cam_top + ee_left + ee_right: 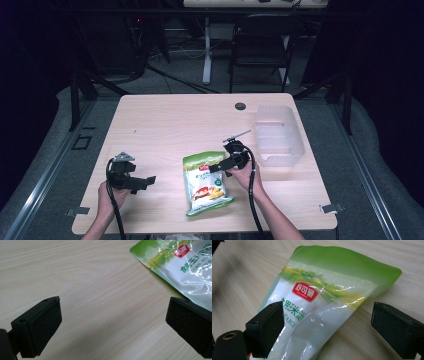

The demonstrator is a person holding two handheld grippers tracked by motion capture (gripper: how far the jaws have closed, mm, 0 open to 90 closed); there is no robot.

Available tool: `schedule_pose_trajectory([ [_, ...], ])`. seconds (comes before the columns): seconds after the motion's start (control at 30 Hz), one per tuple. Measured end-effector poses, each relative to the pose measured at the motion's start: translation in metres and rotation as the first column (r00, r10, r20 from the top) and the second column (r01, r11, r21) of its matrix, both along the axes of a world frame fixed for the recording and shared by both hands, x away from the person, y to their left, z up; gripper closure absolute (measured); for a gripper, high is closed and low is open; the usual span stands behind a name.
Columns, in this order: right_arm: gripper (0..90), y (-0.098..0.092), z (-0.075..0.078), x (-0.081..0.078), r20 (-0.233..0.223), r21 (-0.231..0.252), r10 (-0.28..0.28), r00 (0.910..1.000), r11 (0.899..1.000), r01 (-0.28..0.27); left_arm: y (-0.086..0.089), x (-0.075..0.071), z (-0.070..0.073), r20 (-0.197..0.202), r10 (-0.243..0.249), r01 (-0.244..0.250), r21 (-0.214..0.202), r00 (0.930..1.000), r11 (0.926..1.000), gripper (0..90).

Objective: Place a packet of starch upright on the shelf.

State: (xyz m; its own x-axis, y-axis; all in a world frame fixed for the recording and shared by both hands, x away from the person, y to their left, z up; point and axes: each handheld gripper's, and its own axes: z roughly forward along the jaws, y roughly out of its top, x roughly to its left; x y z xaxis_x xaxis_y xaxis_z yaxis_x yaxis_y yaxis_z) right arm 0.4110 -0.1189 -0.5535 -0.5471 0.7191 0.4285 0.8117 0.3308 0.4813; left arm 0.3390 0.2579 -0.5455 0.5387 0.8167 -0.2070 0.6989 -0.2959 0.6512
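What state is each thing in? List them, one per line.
starch bag: sealed, lying flat on the table, label up.
clear bin: on the table, nothing visible inside.
right gripper: open, jaws either side of the bag's upper part, not pressing it.
left gripper: open, over bare table beside the bag.
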Motion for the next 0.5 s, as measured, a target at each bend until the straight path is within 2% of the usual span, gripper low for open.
schedule_pose_trajectory([
  [0.03,14.1,-0.0004,-0.0009,0.0017,-0.013,0.007,0.008,0.9999,1.000,-0.008,0.0000,0.0002,-0.0001,-0.006,-0.003,0.003,-0.002,1.0000,1.0000,0.3],
  [0.07,14.2,0.0007,-0.0016,0.0019,-0.024,0.008,-0.009,0.9997,1.000,0.009,-0.0002,0.0002,-0.0003,-0.008,-0.004,0.004,-0.001,1.0000,1.0000,0.3],
  [0.17,18.9,0.0030,-0.0045,0.0030,-0.038,0.017,-0.009,0.9992,1.000,0.010,-0.0012,-0.0003,-0.0003,-0.004,0.000,0.000,-0.001,1.0000,1.0000,0.3],
  [0.2,22.9,0.0040,-0.0054,0.0029,-0.041,0.009,-0.010,0.9991,1.000,0.010,-0.0011,-0.0002,-0.0002,-0.001,0.002,-0.002,-0.004,1.0000,1.0000,0.3],
  [0.23,27.9,0.0054,-0.0063,0.0027,-0.050,0.024,-0.004,0.9987,1.000,0.006,-0.0006,0.0000,-0.0001,-0.002,-0.003,0.003,-0.009,1.0000,1.0000,0.4],
  [0.27,35.2,0.0061,-0.0068,0.0026,-0.056,0.003,-0.004,0.9984,1.000,0.004,-0.0004,0.0002,-0.0003,-0.003,-0.002,0.002,-0.016,1.0000,0.9999,0.6],
  [0.3,39.7,0.0081,-0.0083,0.0020,-0.060,0.009,-0.006,0.9982,1.000,0.006,0.0000,0.0002,-0.0003,-0.004,-0.001,0.001,-0.018,1.0000,0.9998,0.7],
  [0.33,43.1,0.0086,-0.0096,0.0012,-0.058,0.018,-0.016,0.9982,1.000,0.017,0.0004,0.0003,0.0000,-0.005,-0.004,0.004,-0.019,1.0000,0.9998,0.7],
  [0.5,60.2,0.0095,-0.0073,-0.0004,-0.064,0.009,0.006,0.9979,1.000,-0.006,0.0000,0.0001,-0.0005,-0.003,0.001,-0.001,-0.022,1.0000,0.9997,1.2],
])
